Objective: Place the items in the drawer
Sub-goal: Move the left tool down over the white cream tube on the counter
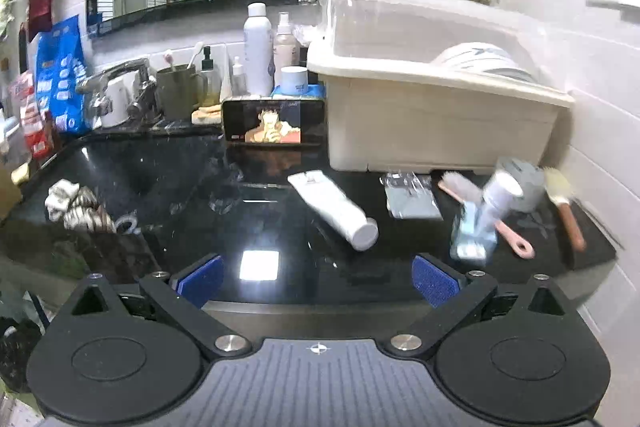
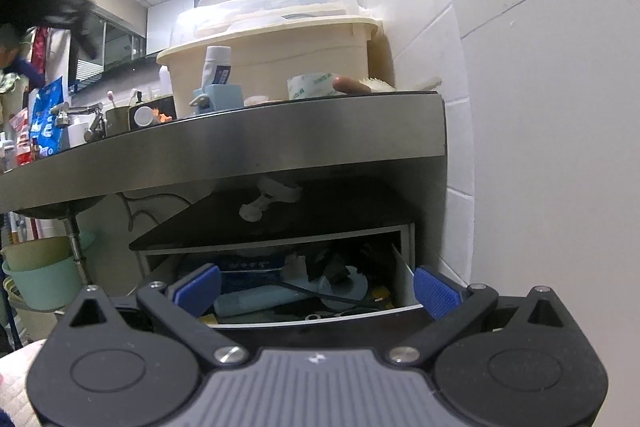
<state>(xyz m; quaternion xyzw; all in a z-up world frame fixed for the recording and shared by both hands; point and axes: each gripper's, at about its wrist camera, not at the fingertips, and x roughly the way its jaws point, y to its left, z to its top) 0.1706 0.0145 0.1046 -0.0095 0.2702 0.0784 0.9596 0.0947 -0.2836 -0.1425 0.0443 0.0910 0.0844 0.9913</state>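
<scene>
I hold my left gripper point(image 1: 316, 281) empty, fingers apart, over the counter point(image 1: 160, 187), facing the tube point(image 1: 334, 209). My right gripper point(image 2: 318, 289), also spread and empty, waits low at the open drawer point(image 2: 280, 291).

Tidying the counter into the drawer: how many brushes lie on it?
2: a pink-handled brush under the toothpaste holder, and a brown-handled brush near the right wall. Others may be hidden.

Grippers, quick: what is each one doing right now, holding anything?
Left gripper: open, empty, above the black countertop.
Right gripper: open, empty, in front of the open drawer.
</scene>
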